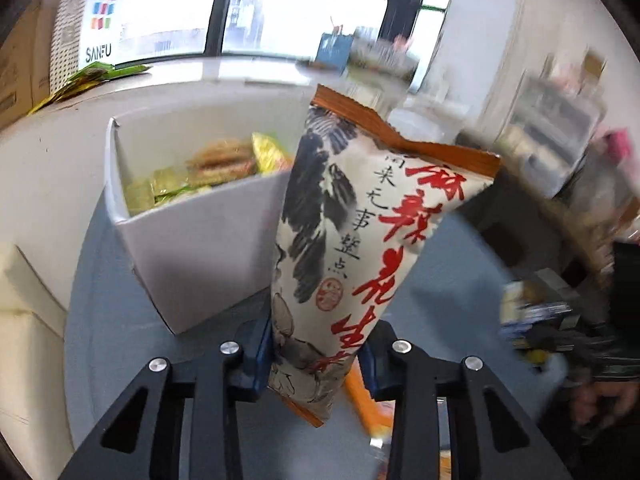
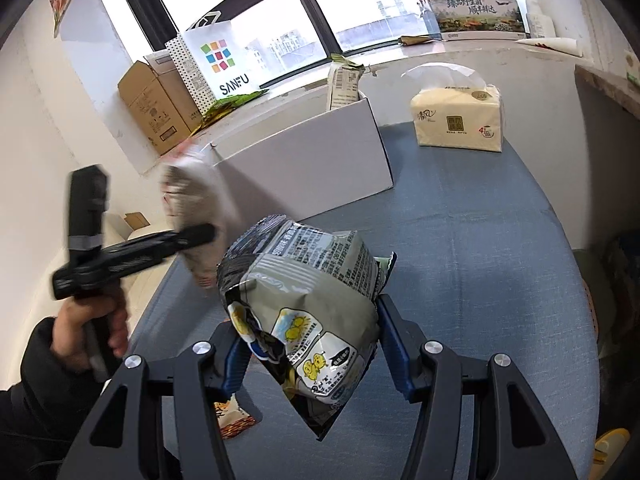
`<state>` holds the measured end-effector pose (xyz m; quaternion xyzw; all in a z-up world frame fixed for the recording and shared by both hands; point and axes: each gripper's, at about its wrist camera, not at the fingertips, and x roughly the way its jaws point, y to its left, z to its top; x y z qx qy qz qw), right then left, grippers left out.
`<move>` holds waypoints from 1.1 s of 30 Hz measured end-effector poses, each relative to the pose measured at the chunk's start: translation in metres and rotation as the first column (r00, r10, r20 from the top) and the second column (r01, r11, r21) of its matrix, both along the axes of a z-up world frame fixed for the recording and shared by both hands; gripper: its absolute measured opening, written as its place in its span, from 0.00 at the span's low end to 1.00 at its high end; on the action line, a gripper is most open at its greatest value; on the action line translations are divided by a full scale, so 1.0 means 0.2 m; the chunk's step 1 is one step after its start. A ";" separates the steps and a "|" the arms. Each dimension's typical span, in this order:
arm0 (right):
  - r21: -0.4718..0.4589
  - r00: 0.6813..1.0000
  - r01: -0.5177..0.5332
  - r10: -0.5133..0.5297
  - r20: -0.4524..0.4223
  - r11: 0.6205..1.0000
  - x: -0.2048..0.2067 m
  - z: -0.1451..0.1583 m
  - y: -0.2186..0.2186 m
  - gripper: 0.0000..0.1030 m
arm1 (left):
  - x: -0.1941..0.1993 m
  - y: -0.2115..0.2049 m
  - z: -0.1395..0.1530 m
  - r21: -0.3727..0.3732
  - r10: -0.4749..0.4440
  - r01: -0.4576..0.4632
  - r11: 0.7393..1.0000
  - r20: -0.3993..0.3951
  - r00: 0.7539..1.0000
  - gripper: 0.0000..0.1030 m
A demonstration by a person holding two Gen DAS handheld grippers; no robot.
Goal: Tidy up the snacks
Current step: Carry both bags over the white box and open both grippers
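My left gripper [image 1: 316, 356] is shut on a tall cream snack bag with red characters [image 1: 352, 240], held upright in the air just right of the white box [image 1: 200, 256]. The box holds several green and yellow snack packs [image 1: 208, 172]. My right gripper [image 2: 312, 344] is shut on a crumpled grey snack bag with yellow chick pictures [image 2: 312, 300], held above the blue table [image 2: 460, 260]. In the right wrist view the left gripper [image 2: 200, 234] and its blurred cream bag [image 2: 196, 204] are at the left, near the white box [image 2: 312, 164].
A tissue pack [image 2: 458, 120] stands on the table's far right. On the sill are a SANFU paper bag [image 2: 220, 60], cardboard boxes [image 2: 156, 108] and green packets [image 2: 232, 104]. An orange snack pack [image 2: 234, 420] lies on the table under my right gripper.
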<state>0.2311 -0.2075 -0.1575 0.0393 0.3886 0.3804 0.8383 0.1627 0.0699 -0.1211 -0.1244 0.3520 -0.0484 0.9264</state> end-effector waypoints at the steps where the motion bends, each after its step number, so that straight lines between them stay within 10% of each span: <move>1: 0.001 1.000 -0.003 0.003 0.002 1.000 0.00 0.00 0.00 0.60 | -0.06 0.01 0.03 -0.013 0.004 -0.004 1.000 0.024 1.000 0.38; 13: 0.097 0.988 -0.052 0.037 0.152 0.994 -0.01 0.26 0.14 0.60 | -0.20 0.25 0.39 -0.293 0.048 0.030 0.956 0.257 0.965 0.37; 23: 0.098 0.960 -0.103 0.073 0.269 0.990 0.27 0.61 0.51 0.60 | 0.08 0.32 0.70 -0.212 0.058 0.017 0.977 0.341 0.938 0.38; 33: 0.060 0.993 -0.026 0.019 0.116 0.998 0.75 0.61 0.74 0.60 | 0.48 0.48 0.64 -0.169 0.101 -0.065 0.984 0.216 0.971 0.37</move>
